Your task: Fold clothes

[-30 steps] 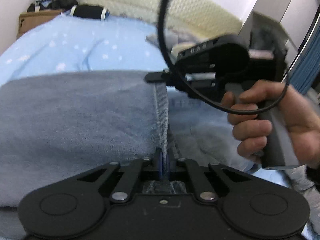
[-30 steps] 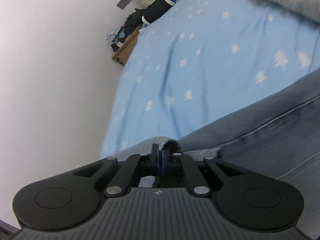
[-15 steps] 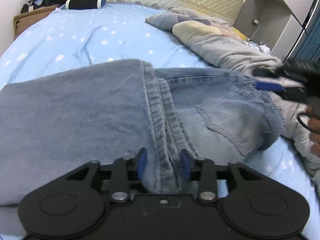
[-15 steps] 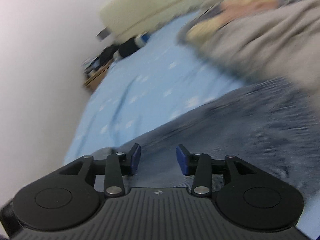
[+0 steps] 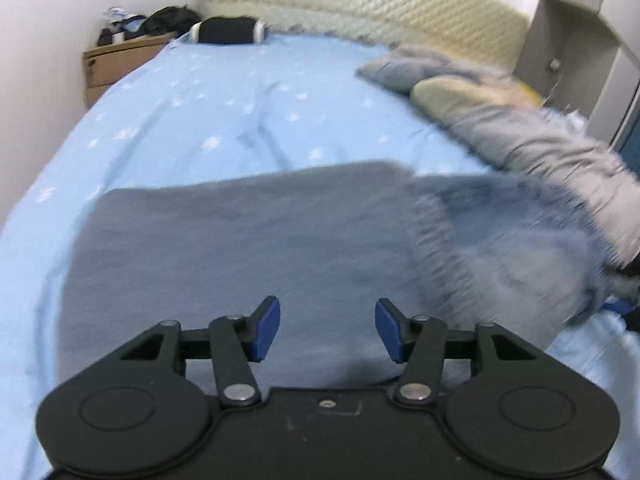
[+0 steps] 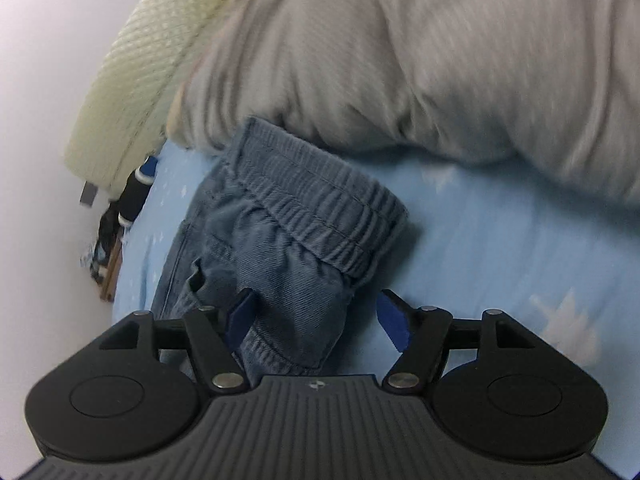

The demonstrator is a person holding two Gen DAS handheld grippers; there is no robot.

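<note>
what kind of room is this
Most likely a bedroom. The jeans lie on a bed with a light blue star-print sheet, a padded cream headboard stands against the wall behind it, and a small wooden bedside cabinet sits in the corner.

This is a bedroom in a home. A wide bed fills the room, covered by a light blue sheet printed with small white shapes, and a padded, quilted cream headboard runs along its far end. A grey duvet lies bunched on the right side. A wooden bedside cabinet stands at the far left corner against plain white walls, with dark items piled on top.
</note>
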